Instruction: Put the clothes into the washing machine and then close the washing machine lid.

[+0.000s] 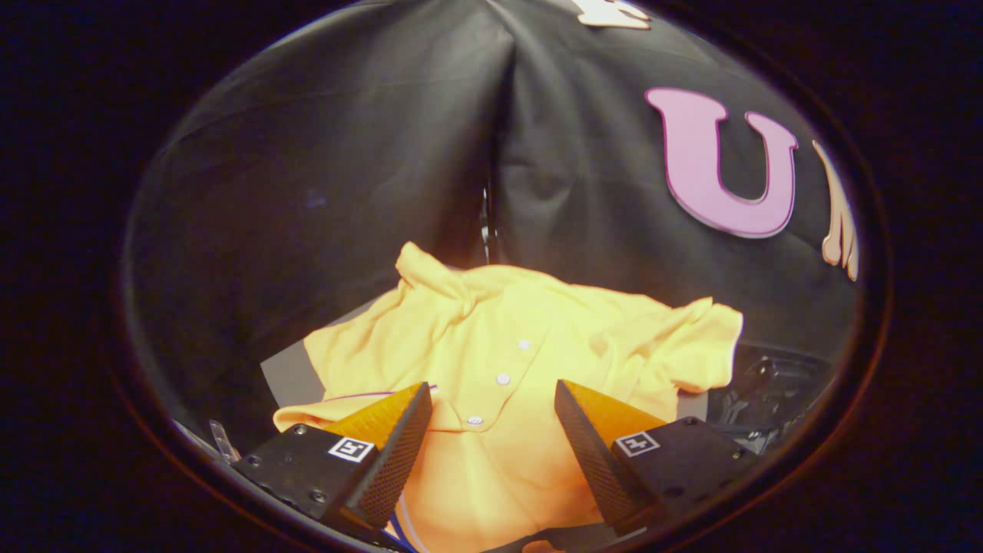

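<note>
A yellow polo shirt [530, 338] with white buttons lies crumpled on a grey surface [288, 376], its collar toward the booth wall. My gripper [493, 399] hangs open just above it, and the button placket runs through the gap between the fingers. One finger [395, 449] sits over the shirt's left side, the other over its right. Neither pad touches the cloth as far as I can tell.
Dark cloth walls meet in a corner right behind the shirt. To the right of the shirt sits a dark moulded part [776, 384], unclear in shape. A small clear piece [221, 438] shows by the left finger's base.
</note>
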Demonstrator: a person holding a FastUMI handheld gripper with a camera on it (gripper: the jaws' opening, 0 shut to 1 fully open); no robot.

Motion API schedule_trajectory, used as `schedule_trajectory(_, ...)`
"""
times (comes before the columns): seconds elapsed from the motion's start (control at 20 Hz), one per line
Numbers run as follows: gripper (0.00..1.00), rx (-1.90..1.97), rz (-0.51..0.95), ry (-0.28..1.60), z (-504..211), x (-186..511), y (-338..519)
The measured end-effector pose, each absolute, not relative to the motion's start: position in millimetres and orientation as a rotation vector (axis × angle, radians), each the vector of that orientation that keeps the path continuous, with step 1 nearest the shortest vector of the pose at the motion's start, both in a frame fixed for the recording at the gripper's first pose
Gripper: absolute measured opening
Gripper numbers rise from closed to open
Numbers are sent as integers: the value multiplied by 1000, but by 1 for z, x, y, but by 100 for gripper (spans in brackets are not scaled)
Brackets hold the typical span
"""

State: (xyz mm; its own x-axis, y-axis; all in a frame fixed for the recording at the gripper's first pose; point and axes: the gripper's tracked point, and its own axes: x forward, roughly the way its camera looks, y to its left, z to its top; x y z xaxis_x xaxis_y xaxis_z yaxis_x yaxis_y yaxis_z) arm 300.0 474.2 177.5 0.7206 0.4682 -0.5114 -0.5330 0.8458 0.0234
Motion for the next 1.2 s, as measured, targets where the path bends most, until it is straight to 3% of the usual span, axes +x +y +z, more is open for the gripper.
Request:
schedule_trajectory(0.15,100,-155,564,557,169,302,478)
schedule_trajectory(0.2,96,-162,581,579,168,296,478)
schedule_trajectory(0.4,63,-156,618,546,176,294,490)
schedule_trajectory(0.45,58,-158,622,558,174,291,489)
schedule_trajectory(0.6,11,-134,618,540,183,294,482)
schedule_trajectory(0.8,2,-102,587,525,189,293,469)
schedule_trajectory(1.2,1,-47,371,405,231,298,362)
